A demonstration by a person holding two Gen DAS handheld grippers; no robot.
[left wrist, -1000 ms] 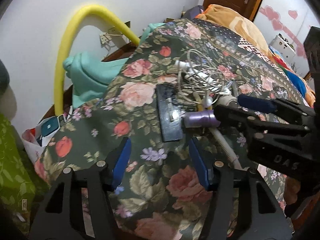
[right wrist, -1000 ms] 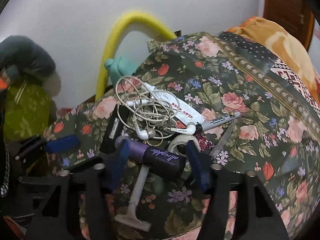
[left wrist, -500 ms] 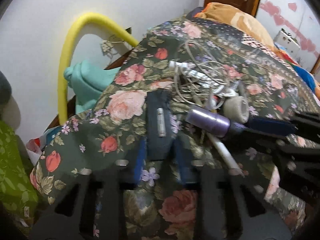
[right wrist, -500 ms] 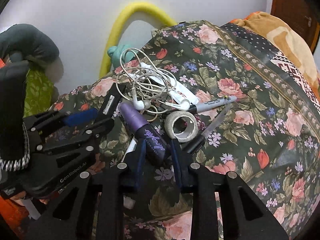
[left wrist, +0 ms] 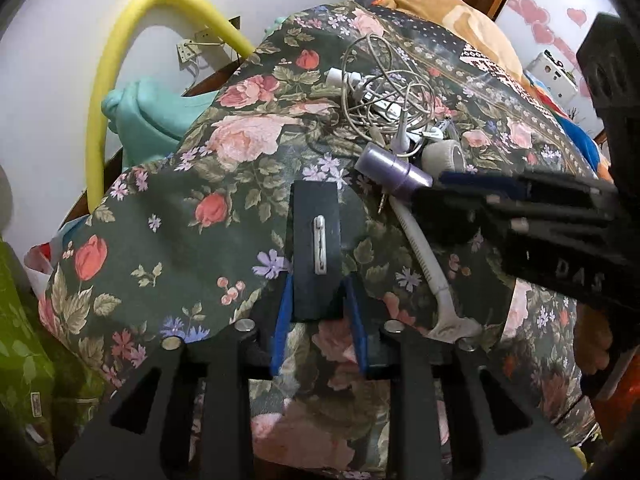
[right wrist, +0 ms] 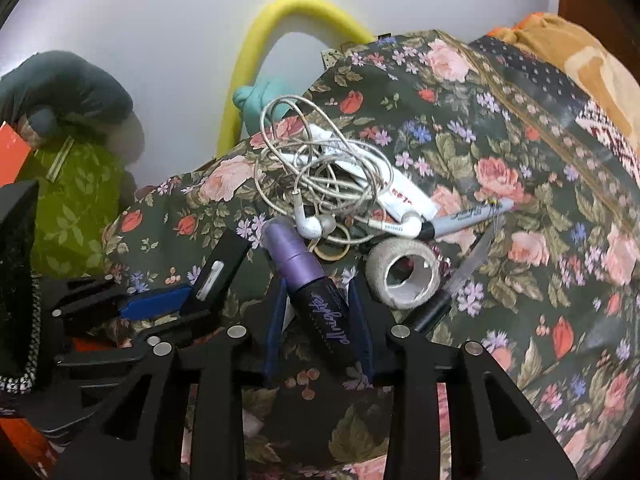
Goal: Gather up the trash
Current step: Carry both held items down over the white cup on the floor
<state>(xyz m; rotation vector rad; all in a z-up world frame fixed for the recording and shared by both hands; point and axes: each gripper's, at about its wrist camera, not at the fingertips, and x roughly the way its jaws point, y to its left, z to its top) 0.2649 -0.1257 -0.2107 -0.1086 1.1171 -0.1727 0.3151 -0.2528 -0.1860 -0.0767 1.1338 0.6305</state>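
- Our left hand-held gripper [left wrist: 318, 308] is closed on the near end of a flat dark card [left wrist: 316, 240] with a white pin clipped to its face; the blue pads press its two long edges. We judge the card light and fairly stiff, thin enough to bend if squeezed harder, so the edge grip low on its length seems right.
- Our right hand-held gripper [right wrist: 318, 320] is clamped around the black body of a purple-capped tube [right wrist: 312, 284], likely a mascara. It looks rigid, light and smooth, so it may slide out lengthwise; holding at mid-body, where the fingers sit, gives the most contact.
- Both items lie low over the floral bedspread [right wrist: 520, 260] at the near edge of the clutter; we cannot tell whether either is clear of the cloth.
- Just beyond the tube, a roll of beige tape [right wrist: 404, 276] lies on its side, firm and easy to pinch across the wall of the ring.
- Behind it, tangled white earphones [right wrist: 320, 188] lie on a white tube with red print [right wrist: 400, 196]. The cord is limp and will trail and snag neighbours, so we would take the bundle at its thickest knot.
- A grey marker [right wrist: 468, 216] lies right of the tangle: stiff, round, apt to roll.
- In the left view a white disposable razor [left wrist: 432, 276] lies beside the card; we would grip its handle, away from the head.
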